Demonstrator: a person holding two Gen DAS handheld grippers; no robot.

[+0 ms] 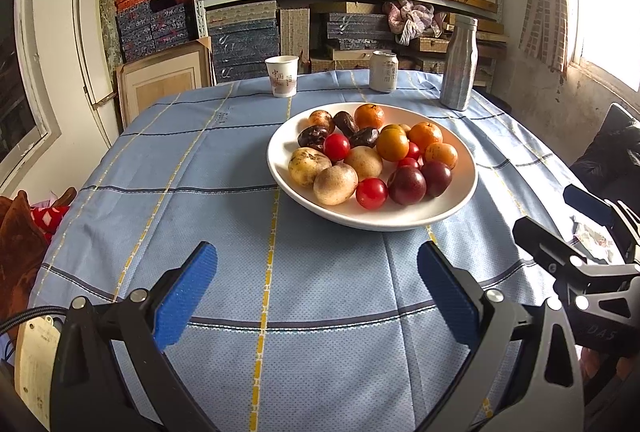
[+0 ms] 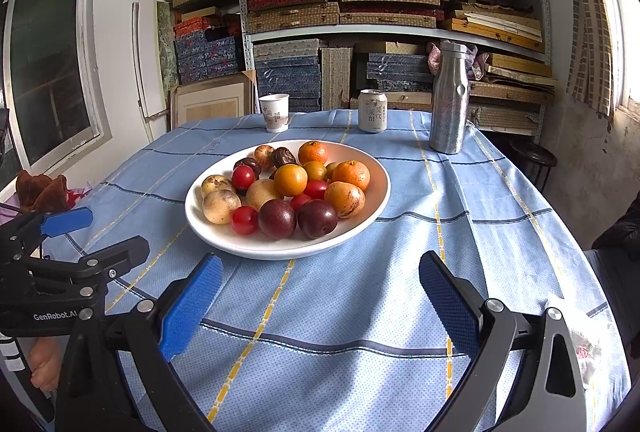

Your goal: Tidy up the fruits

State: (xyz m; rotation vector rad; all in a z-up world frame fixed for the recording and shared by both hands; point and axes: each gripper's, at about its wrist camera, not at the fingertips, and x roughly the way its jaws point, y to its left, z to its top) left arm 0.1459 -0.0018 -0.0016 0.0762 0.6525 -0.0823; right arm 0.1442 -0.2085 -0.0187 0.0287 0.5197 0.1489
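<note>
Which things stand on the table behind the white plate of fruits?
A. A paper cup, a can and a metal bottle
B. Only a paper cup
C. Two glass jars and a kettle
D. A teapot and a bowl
A: behind the white plate stand a paper cup, a can and a metal bottle, all upright on the blue tablecloth.

Both pictures are lit by strong daylight from a bright window (image 1: 608,0) on the right, which is washed out to plain white. Soft shadows are thrown to the left across the light blue checked tablecloth (image 2: 360,312), and a shine is seen on the tall silver metal bottle (image 2: 448,104). Straight lines are bent near the dark rounded corners, and the middle is kept sharp.
</note>
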